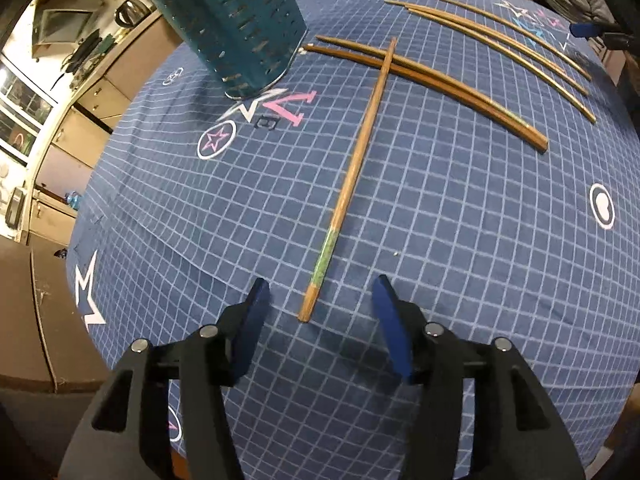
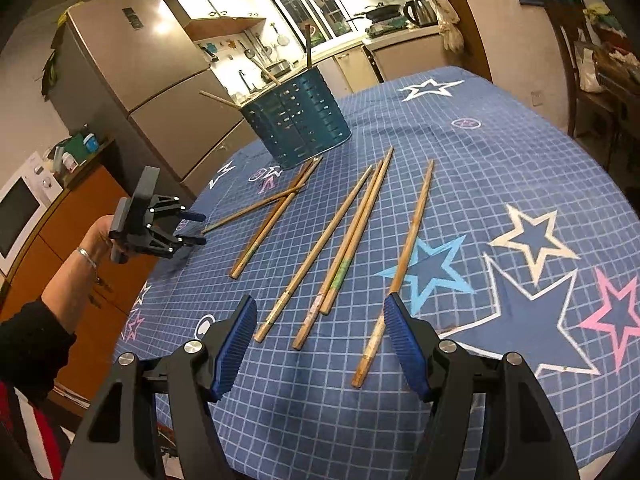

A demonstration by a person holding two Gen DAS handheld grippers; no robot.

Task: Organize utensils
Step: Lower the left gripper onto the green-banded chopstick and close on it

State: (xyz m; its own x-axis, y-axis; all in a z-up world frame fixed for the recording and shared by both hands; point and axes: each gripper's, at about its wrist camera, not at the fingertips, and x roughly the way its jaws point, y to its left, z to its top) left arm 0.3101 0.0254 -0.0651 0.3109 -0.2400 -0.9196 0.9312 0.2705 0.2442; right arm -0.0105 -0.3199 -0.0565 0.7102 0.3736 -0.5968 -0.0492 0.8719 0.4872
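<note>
1. The left gripper points steeply down at the tablecloth, its jaws apart and pressing on nothing.
2. A single chopstick lies between the left jaws at its near end, clear of both pads, and runs away from the gripper.
3. That chopstick's far tip lies across a pair of chopsticks placed crosswise beyond the left gripper.
4. Three more chopsticks lie farther out, to the right of that pair.
5. The holder, a teal perforated cup, stands upright ahead and to the left of the left gripper; in the right wrist view a few chopsticks stick out of its top.
6. The right gripper is held low over the cloth with its jaws apart and nothing clamped.
7. One chopstick lies just inside the right gripper's right pad; whether it touches the pad I cannot tell.
8. Other chopsticks lie on the cloth ahead of the right jaws, their near ends between the pads.
9. The person's hand holds the left gripper at the table's edge, well to the left of the right gripper.
</note>
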